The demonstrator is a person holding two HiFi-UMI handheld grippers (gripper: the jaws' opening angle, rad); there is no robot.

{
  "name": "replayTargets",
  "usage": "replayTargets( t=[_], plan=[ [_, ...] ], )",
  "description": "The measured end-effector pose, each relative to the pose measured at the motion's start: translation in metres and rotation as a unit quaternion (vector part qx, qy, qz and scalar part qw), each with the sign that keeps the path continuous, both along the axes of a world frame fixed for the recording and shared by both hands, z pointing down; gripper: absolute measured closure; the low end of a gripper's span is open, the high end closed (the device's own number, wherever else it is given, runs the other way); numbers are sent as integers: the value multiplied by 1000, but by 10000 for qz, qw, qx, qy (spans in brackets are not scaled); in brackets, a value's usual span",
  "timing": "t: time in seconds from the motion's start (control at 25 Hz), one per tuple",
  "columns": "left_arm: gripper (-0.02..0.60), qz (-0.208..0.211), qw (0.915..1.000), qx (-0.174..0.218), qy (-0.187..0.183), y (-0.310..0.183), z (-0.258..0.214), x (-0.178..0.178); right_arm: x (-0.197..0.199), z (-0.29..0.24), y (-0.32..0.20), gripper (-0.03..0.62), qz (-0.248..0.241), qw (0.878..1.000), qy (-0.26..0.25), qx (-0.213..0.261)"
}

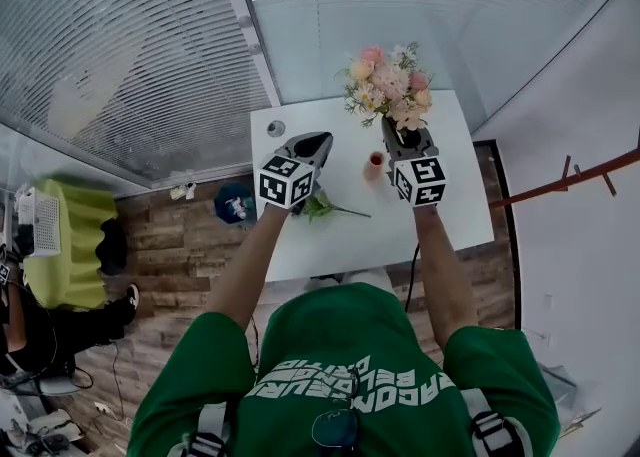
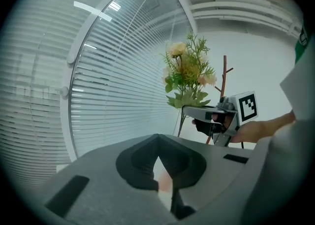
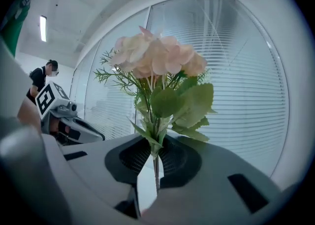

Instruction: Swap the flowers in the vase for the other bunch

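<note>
The pink-and-cream bouquet [image 1: 390,85] [image 3: 155,61] is held above the white table [image 1: 450,215], toward its 1 o'clock corner. The right gripper [image 1: 402,137] [image 3: 155,154] is clamped tight on the stems. The small pinkish vase [image 1: 375,165] stands at the bouquet's 7 o'clock, and a leafy green stem [image 1: 330,208] lies at the vase's 8 o'clock. The left gripper [image 1: 318,145] [image 2: 157,138] is at 9 o'clock of the right one, tips together and gripping nothing. The white lettering on the green shirt [image 1: 350,345] can't be read.

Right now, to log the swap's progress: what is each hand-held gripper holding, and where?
The right hand-held gripper clamps the pink flower bunch by its lower stems. The left hand-held gripper is shut, holding nothing.
</note>
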State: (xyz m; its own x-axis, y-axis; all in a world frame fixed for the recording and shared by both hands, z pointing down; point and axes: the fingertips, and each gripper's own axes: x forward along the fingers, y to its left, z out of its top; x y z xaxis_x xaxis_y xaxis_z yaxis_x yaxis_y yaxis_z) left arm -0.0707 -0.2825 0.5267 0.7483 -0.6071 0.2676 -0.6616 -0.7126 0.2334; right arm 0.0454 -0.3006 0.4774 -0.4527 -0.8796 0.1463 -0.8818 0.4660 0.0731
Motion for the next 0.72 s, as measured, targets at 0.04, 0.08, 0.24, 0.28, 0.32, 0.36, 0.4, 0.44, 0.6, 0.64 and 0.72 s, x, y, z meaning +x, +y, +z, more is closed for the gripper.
replayTargets(
  t=[0.04, 0.08, 0.24, 0.28, 0.32, 0.36, 0.4, 0.44, 0.6, 0.64, 0.72],
  plan=[
    [577, -8, 10000, 46, 33, 1, -6, -1, 0, -10, 3, 549, -2, 10000, -28, 58],
    [577, -14, 9999, 94, 68, 3, -12, -2, 0, -19, 6, 549, -7, 9999, -48, 114],
    [577, -19, 9995, 270, 174, 9, -34, -6, -1, -44, 17, 549, -12, 9997, -66, 254],
    [577, -15, 9993, 309, 196, 11, -38, -7, -1, -48, 20, 549, -8, 9996, -54, 270],
    [577, -12, 9992, 343, 223, 12, -42, -7, -2, -50, 22, 549, -2, 9996, -40, 278],
    [577, -11, 9990, 370, 251, 13, -46, -8, -2, -52, 24, 549, 4, 9996, -27, 278],
    [577, -8, 9988, 393, 279, 14, -49, -9, -3, -53, 26, 549, 10, 9996, -13, 270],
    [577, -1, 9987, 415, 305, 15, -52, -9, -3, -53, 28, 549, 18, 9997, -1, 253],
    [577, 105, 9982, 465, 358, 24, -59, -6, 1, -51, 42, 549, 105, 9998, 45, 159],
    [577, 136, 9981, 475, 369, 26, -60, -3, 4, -50, 46, 549, 143, 9998, 43, 142],
    [577, 189, 9978, 498, 396, 29, -63, 4, 14, -47, 52, 549, 220, 9997, 30, 104]
  ],
)
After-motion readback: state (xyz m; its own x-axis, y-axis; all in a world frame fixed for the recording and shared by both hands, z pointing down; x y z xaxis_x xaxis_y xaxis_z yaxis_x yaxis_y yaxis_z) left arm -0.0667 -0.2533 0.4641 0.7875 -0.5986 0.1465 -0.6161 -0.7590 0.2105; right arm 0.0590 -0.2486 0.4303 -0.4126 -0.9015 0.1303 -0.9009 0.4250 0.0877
